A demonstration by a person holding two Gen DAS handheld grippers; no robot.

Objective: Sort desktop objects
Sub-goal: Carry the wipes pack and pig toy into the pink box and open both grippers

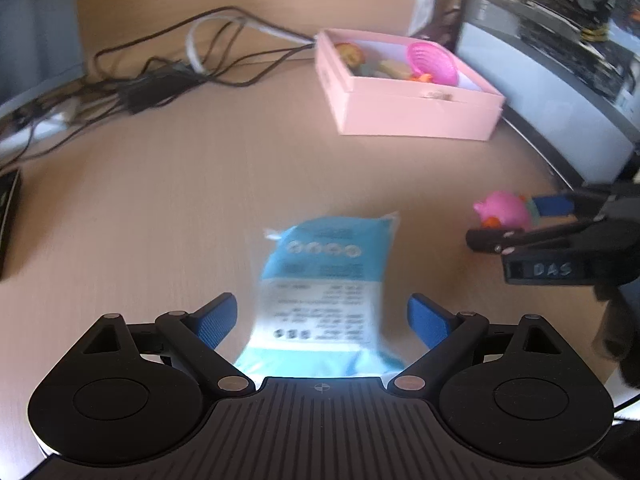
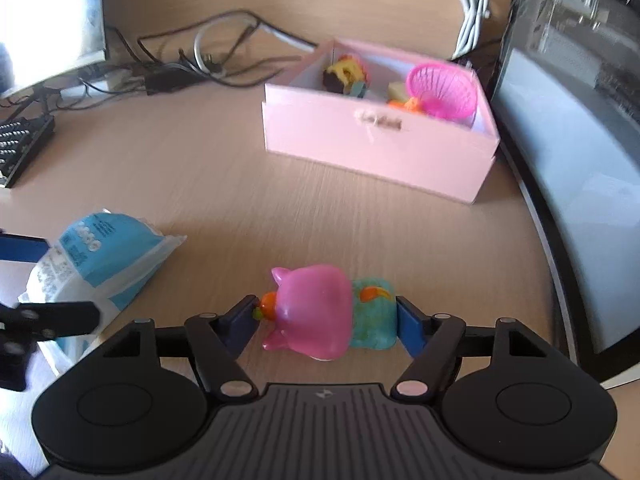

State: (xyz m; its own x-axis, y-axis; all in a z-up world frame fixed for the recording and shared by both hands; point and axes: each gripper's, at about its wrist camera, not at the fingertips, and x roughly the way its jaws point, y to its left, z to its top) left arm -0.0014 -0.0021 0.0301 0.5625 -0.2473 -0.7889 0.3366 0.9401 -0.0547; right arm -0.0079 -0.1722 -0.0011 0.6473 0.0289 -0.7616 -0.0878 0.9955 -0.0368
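A blue and white tissue pack (image 1: 324,292) lies on the wooden desk between the spread blue pads of my left gripper (image 1: 322,320), which is open around it without touching. The pack also shows in the right wrist view (image 2: 96,264). My right gripper (image 2: 326,322) is shut on a pink pig toy (image 2: 316,308) with a teal body, its pads pressing both ends. The toy (image 1: 504,210) and right gripper (image 1: 520,220) show at the right of the left wrist view. A pink box (image 1: 404,108) (image 2: 380,148) holds a pink basket (image 2: 444,90) and small toys.
A tangle of black and white cables (image 1: 160,76) lies at the back of the desk. A monitor (image 2: 568,160) stands at the right, close to the box. A second screen (image 2: 48,20) and a keyboard (image 2: 20,144) are at the left. A white coiled cable (image 2: 472,4) hangs behind the box.
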